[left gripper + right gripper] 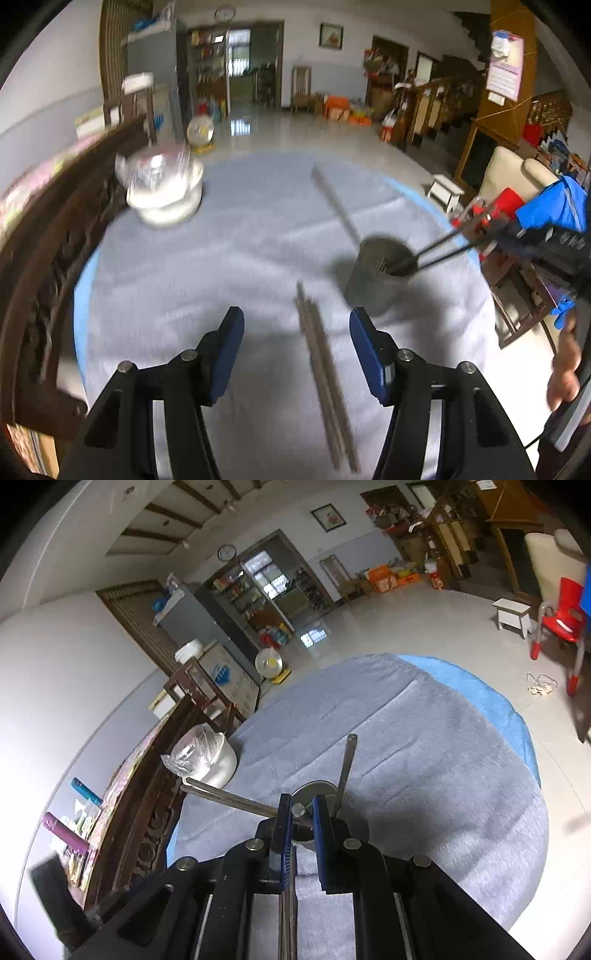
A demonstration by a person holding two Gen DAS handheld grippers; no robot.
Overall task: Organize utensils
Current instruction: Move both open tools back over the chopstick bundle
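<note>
A pair of grey chopsticks [325,384] lies on the grey cloth [221,258] between the wide-apart blue pads of my left gripper [295,315]. That gripper is open and touches nothing. A metal utensil cup [376,280] stands just right of it, with a fork inside. My right gripper [491,229] comes in from the right, shut on dark chopsticks [436,251] whose tips dip into the cup. In the right wrist view those chopsticks [299,809] sit between the narrow pads of the right gripper [302,800] above the cup [314,788]. One more single chopstick [334,199] lies beyond the cup.
A white bowl covered in plastic wrap [166,199] stands at the table's far left, beside dark carved wooden furniture [48,251]. The round table's blue edge [491,698] curves along the right. A person's hand [565,365] shows at the right; a red chair [565,616] and white stool [511,614] stand on the floor.
</note>
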